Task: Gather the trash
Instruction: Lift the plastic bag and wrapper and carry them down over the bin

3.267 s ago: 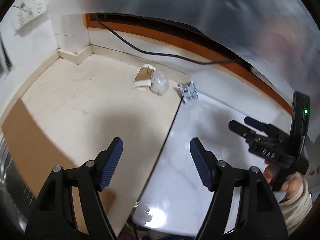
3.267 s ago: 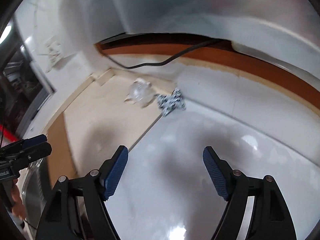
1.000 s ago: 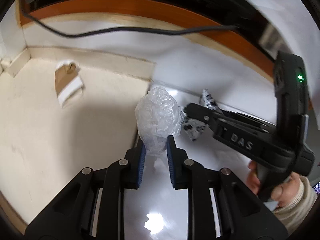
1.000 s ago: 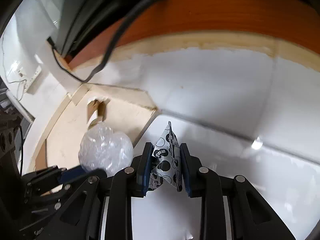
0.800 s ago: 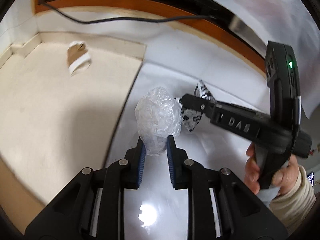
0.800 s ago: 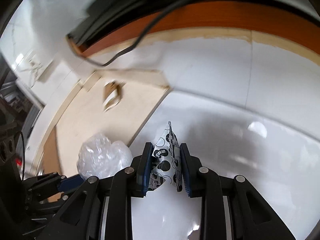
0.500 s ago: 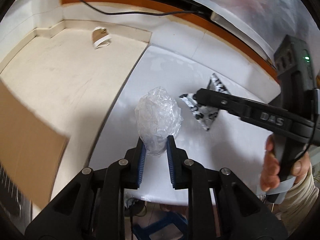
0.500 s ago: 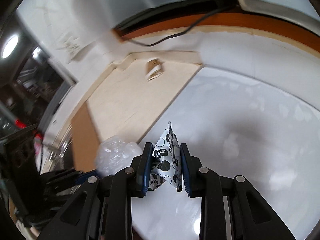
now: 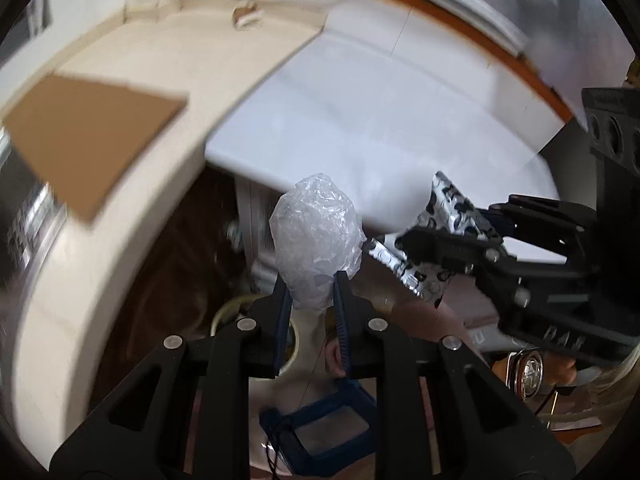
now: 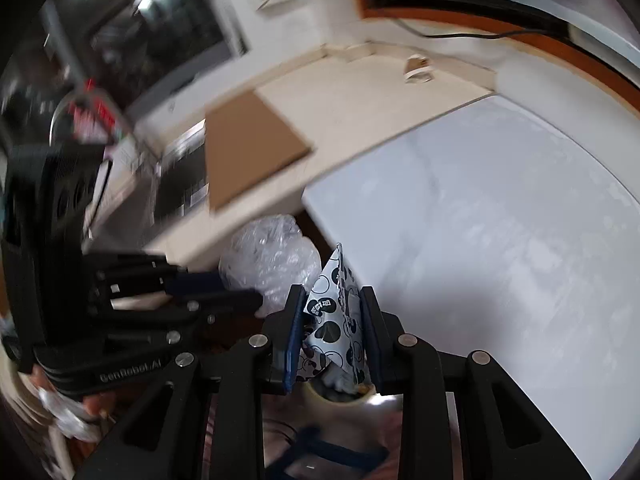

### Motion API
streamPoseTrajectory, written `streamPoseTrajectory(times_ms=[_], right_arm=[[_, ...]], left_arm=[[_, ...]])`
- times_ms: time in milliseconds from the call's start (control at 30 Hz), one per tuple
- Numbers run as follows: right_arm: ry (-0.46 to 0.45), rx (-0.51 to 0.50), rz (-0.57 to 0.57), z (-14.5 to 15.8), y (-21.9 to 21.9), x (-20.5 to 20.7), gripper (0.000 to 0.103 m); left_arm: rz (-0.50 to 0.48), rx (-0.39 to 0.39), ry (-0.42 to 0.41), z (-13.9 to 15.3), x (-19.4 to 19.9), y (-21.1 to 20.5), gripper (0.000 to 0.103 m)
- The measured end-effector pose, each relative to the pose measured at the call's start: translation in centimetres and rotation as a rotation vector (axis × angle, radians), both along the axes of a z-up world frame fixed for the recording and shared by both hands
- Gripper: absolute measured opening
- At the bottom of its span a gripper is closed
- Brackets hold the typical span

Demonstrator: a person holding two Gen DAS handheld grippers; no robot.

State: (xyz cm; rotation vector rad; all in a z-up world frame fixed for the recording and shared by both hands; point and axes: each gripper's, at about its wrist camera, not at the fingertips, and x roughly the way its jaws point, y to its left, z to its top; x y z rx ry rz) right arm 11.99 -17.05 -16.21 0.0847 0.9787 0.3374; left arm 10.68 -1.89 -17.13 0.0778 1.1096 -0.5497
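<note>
Now the left gripper [image 9: 309, 280] pinches a plastic wad [image 9: 316, 236] off the counter [image 9: 360, 120] edge, beside the right gripper [image 10: 331, 312] clamping a patterned wrapper [image 10: 334, 312].

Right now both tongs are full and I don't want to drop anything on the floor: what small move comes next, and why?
Probably lower both loads a little toward the pale round opening below before opening. The left tongs pinch the clear plastic wad and the right tongs pinch the black-and-white printed wrapper, both already past the white counter edge. Whether that opening is a bin, I cannot tell.
</note>
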Motion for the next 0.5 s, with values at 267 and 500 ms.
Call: streamPoseTrajectory(times_ms=[267, 500], right_arm=[[0.124, -0.090, 0.072, -11.2, 4.3, -4.7, 0.027], [0.254, -0.078, 0.029, -20.0, 5.0, -4.7, 0.027]], left_arm=[[0.100, 0.064, 0.050, -8.7, -4.1, 3.5, 0.018], [0.143, 0.109, 0.111, -16.4, -5.3, 4.5, 0.018]])
